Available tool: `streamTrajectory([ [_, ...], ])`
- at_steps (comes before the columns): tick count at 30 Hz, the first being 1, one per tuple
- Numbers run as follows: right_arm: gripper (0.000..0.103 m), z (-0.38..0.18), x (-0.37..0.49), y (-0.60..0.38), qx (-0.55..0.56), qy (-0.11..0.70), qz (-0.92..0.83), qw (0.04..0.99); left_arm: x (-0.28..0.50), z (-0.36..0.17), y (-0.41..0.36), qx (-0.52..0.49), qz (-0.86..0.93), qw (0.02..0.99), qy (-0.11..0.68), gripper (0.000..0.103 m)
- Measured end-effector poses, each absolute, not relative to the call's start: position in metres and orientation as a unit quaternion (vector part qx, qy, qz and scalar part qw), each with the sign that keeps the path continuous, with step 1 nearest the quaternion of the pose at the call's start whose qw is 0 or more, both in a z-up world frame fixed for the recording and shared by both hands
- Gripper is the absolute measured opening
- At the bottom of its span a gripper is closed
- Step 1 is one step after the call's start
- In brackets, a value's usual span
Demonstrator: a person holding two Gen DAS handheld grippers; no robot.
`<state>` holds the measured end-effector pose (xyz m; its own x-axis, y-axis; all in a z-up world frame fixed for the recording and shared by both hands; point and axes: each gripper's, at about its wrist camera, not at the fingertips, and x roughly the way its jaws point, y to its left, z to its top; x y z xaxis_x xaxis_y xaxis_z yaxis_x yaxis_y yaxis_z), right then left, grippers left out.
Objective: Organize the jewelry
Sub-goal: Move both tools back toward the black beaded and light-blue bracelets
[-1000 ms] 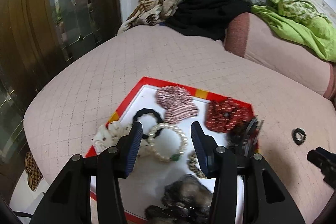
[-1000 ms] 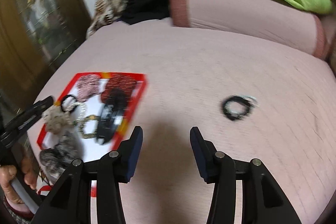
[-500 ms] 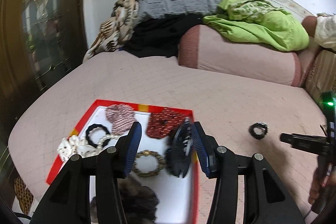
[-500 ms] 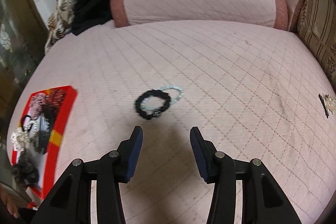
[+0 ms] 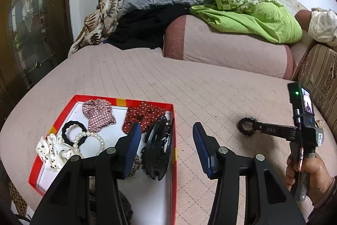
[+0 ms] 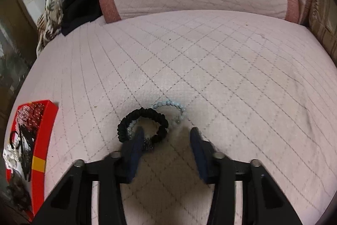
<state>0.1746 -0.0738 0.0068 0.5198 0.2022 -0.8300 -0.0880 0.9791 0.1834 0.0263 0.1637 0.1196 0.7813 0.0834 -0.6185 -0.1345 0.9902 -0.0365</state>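
Lying flat on the quilted bed (image 6: 210,69), just ahead of the gaping, empty right gripper (image 6: 166,134) and slightly left of centre: black scrunchie (image 6: 143,125) overlapping pale bead bracelet (image 6: 174,108); left gripper (image 5: 166,136) idling agape over red box (image 5: 173,140), farther off.

Black scrunchie (image 6: 143,125) lies flat on bed, overlapping pale blue bead bracelet (image 6: 170,111). Red tray (image 5: 172,140), white inside, holds pearl bracelet (image 5: 90,140), black wavy hair tie (image 5: 73,132), black claw clip (image 5: 158,149), checked and dotted scrunchies.
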Motion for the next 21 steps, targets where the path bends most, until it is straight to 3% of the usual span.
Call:
streamTrajectory([
  [1,0.006,0.004,0.176,-0.073,0.056,0.488,0.087,0.867,0.027,0.118,0.160,-0.035,0.056,0.943,0.327,0.049],
  [4,0.002,0.006,0.169,-0.081,0.053,0.482,0.077,0.871,0.031,0.115,0.151,-0.024,0.051,0.942,0.332,0.049],
  [15,0.005,0.013,0.123,-0.156,0.058,0.467,0.051,0.881,0.036,0.102,0.121,0.008,0.027,0.937,0.349,0.050],
  [17,0.025,0.019,0.127,-0.147,0.077,0.464,0.089,0.878,0.038,0.099,0.117,0.005,0.026,0.934,0.356,0.050],
  [18,0.045,0.021,0.130,-0.139,0.078,0.459,0.100,0.879,0.039,0.097,0.114,0.002,0.024,0.933,0.360,0.050],
  [19,0.050,0.023,0.134,-0.132,0.078,0.455,0.106,0.881,0.040,0.096,0.113,0.002,0.023,0.932,0.362,0.050],
  [21,0.050,0.023,0.146,-0.115,0.080,0.452,0.117,0.881,0.039,0.093,0.108,0.009,0.022,0.932,0.363,0.050],
])
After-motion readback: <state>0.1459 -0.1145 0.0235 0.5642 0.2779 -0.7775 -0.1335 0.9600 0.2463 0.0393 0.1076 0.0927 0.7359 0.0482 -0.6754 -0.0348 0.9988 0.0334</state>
